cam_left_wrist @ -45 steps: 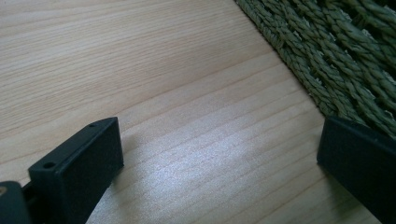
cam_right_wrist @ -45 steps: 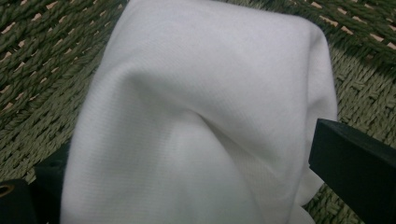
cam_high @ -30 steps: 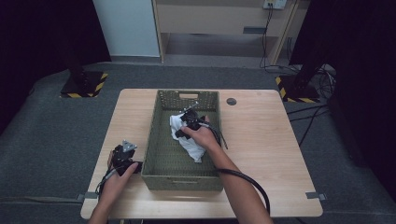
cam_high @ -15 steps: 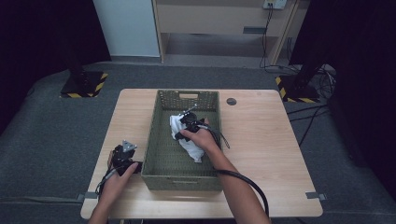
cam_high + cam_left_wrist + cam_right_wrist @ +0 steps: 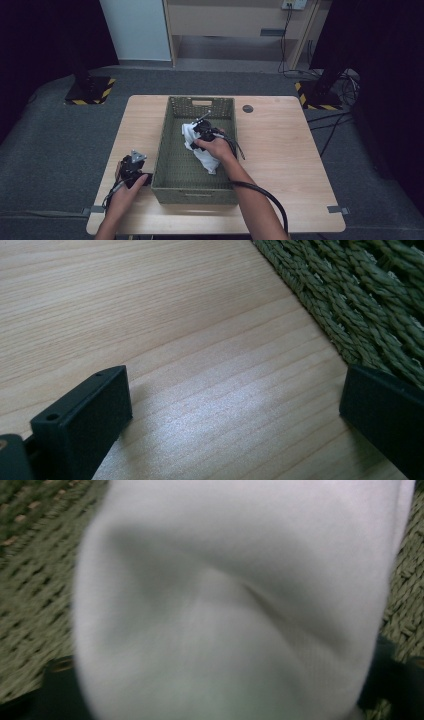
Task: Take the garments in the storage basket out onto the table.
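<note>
One white cloth [image 5: 200, 147] is seen lying crumpled in the single green basket [image 5: 172, 150] on the table [image 5: 280, 150]. Two grippers are counted. The right gripper [image 5: 199, 131] is lowered into the basket, its jaws having just been closing, and the cloth [image 5: 235, 605] is bunched between them. The left gripper [image 5: 131, 167] is rested on the table beside the basket [image 5: 360, 300], jaws spread wide, nothing gripped.

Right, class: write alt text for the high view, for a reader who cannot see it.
A person's right gripper reaches into a green woven basket on a wooden table, its jaws around a white cloth. The left gripper rests on the table beside the basket's left wall.
</note>
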Available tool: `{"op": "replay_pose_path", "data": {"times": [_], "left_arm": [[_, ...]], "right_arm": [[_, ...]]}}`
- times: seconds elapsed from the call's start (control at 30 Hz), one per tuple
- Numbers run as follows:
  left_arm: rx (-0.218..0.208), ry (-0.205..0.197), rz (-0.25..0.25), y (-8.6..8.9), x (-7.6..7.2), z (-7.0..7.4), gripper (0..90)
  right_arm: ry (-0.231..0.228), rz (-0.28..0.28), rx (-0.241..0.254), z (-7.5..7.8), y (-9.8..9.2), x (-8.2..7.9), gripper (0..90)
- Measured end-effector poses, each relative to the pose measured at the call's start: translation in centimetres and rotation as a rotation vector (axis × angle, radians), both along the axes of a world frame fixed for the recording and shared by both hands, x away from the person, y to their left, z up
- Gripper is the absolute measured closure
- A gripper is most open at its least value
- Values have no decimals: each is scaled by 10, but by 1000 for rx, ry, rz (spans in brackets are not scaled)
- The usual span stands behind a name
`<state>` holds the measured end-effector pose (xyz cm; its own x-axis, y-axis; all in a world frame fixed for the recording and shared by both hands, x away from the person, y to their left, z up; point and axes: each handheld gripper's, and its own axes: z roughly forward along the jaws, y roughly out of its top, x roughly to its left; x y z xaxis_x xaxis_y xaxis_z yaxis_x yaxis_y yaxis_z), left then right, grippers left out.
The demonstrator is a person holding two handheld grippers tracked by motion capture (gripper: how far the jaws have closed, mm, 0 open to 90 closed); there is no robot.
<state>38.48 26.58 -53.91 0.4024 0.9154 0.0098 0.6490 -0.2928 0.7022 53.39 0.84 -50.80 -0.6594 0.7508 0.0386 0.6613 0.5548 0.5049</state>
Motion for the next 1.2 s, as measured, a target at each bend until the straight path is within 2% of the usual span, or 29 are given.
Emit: {"op": "replay_pose_path", "data": {"times": [0.1,0.23,0.33,0.63,0.8,1.03,1.2], "left_arm": [[0,0,0,0,0,0,0],[0,0,-2,0,0,0,0],[0,0,-2,0,0,0,0],[-1,-1,-1,0,0,0,0],[-3,-1,0,0,0,0,0],[-3,-2,0,0,0,0,0],[-2,-2,0,0,0,0,0]], "right_arm": [[-3,26,-16,5,-1,-1,405],[15,10,-2,11,-5,-1,477],[13,1,4,19,-8,-2,508],[-45,-13,32,51,-15,-10,536],[-71,-16,40,60,-19,-13,543],[-112,-9,78,79,-25,-20,546],[-126,-8,94,88,-29,-23,550]]}}
